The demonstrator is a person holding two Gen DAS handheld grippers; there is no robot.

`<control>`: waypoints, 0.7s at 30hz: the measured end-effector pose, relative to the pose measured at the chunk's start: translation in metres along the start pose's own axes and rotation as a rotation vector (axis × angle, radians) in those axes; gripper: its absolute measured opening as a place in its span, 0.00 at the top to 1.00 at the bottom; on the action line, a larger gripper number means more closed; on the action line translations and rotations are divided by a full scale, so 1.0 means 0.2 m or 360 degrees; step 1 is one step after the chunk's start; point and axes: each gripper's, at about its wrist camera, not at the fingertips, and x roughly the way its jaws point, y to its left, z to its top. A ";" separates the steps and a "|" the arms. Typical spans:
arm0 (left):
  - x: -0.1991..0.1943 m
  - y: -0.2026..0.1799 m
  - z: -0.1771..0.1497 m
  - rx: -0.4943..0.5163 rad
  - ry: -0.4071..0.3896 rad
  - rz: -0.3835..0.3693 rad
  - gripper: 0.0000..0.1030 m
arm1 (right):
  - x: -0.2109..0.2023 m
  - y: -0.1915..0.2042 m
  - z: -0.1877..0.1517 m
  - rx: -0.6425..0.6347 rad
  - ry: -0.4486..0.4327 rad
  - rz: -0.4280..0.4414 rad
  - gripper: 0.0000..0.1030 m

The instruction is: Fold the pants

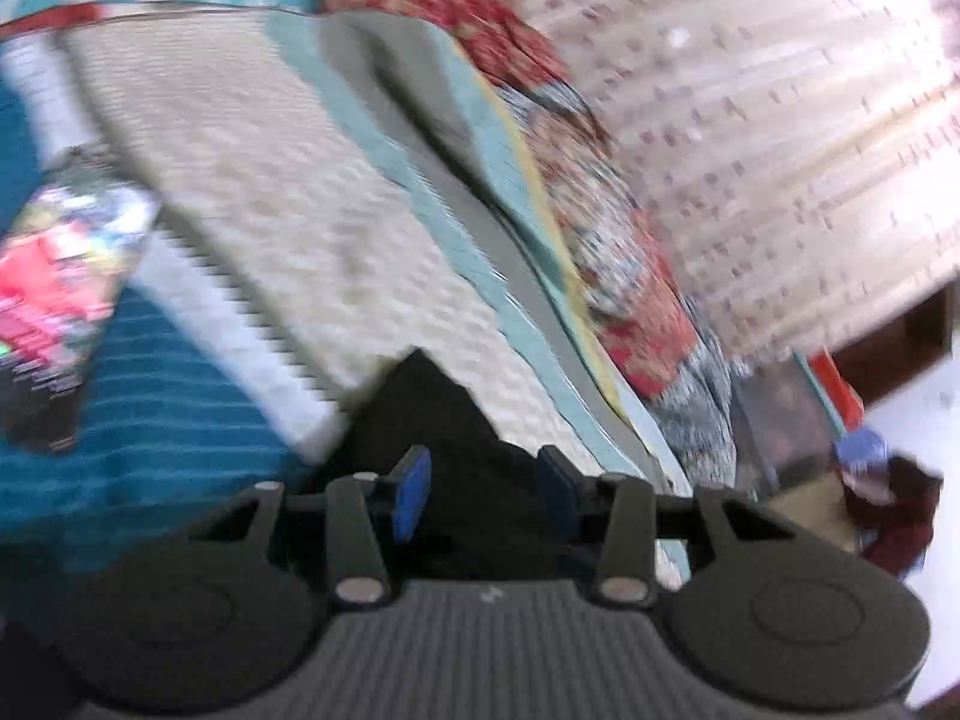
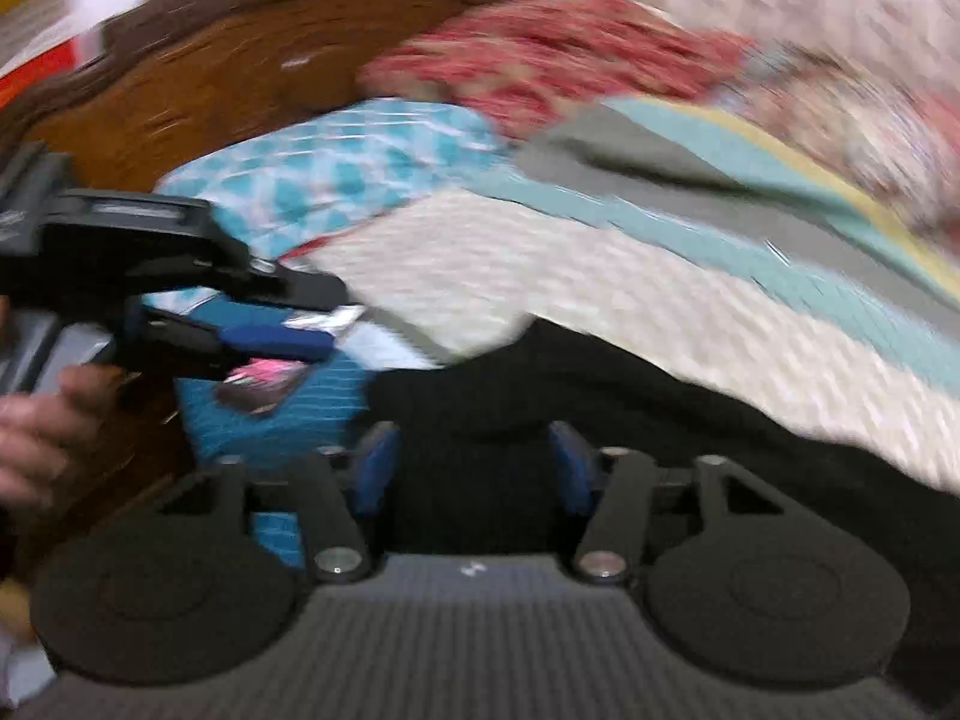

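Note:
Both views are blurred by motion. The black pants (image 1: 441,420) lie on a cream textured bedspread (image 1: 270,180). In the left wrist view a pointed corner of them lies between the blue pads of my left gripper (image 1: 485,489), whose jaws stand apart. In the right wrist view the pants (image 2: 600,396) spread from the centre to the right, and my right gripper (image 2: 474,471) hovers over them with its jaws apart and black cloth between the pads. The left gripper (image 2: 264,336) also shows at the left of that view, held by a hand (image 2: 36,438).
A colourful packet (image 1: 60,276) lies on a blue striped cloth (image 1: 150,438) at the left. Striped grey and teal bedding (image 1: 456,168) and red patterned fabric (image 1: 630,276) lie beyond. A wooden headboard (image 2: 210,66) stands behind a teal patterned pillow (image 2: 324,174).

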 end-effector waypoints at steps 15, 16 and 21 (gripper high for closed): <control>0.26 -0.20 -0.13 0.0344 0.0192 0.0412 0.78 | -0.09 -0.16 -0.15 0.0330 0.0065 -0.0063 0.65; 0.28 -0.24 -0.13 0.0376 0.0191 0.0398 0.78 | -0.17 -0.20 -0.18 0.0341 0.0022 -0.0109 0.65; 0.54 -0.44 -0.12 0.0561 0.0244 0.0440 0.77 | -0.58 -0.43 -0.45 0.0507 -0.0098 -0.0442 0.65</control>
